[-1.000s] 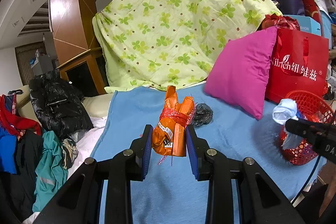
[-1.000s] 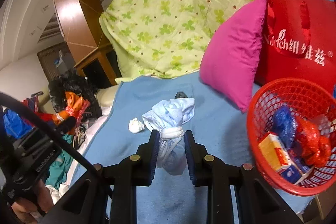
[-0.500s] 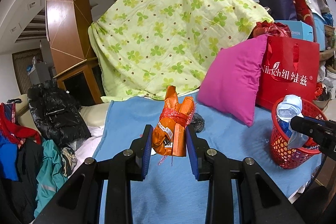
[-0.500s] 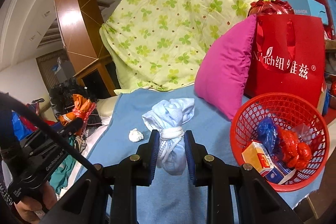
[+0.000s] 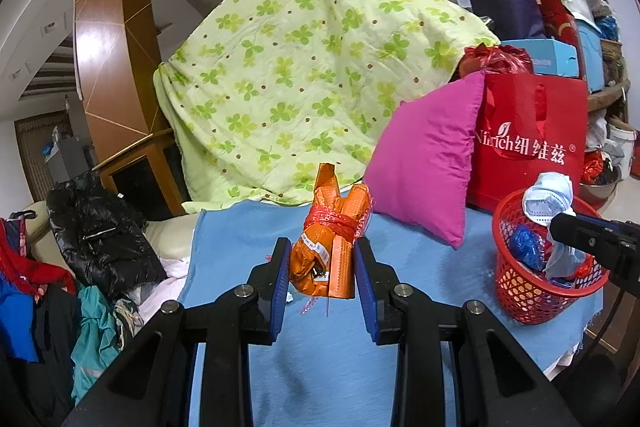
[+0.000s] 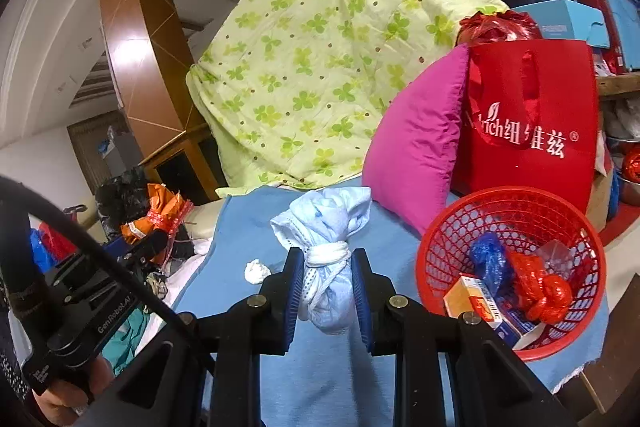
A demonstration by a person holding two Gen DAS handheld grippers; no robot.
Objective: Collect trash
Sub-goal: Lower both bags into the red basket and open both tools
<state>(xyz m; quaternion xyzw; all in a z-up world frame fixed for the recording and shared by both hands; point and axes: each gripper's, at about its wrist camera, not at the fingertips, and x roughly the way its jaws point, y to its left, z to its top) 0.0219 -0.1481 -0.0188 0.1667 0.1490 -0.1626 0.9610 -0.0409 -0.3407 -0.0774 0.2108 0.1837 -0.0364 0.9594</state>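
Blue cloth-covered surface (image 6: 256,223) with red basket (image 6: 448,239), pink pillow (image 6: 420,151), white wad (image 6: 256,271).

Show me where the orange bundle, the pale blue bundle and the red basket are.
orange bundle (image 5: 326,259): left wrist view, its wrapped middle.
pale blue bundle (image 6: 326,279): right wrist view, below its white knot.
red basket (image 6: 452,223): right wrist view, its near-left rim.

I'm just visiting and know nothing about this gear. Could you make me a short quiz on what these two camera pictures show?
1. What does the left gripper hold?
2. True or false: the red basket is empty.
3. The white paper wad lies: A) in the basket, B) on the blue cloth, C) on the pink pillow.

Key:
1. An orange wrapper bundle.
2. False; it holds a small carton and crumpled bags.
3. B.
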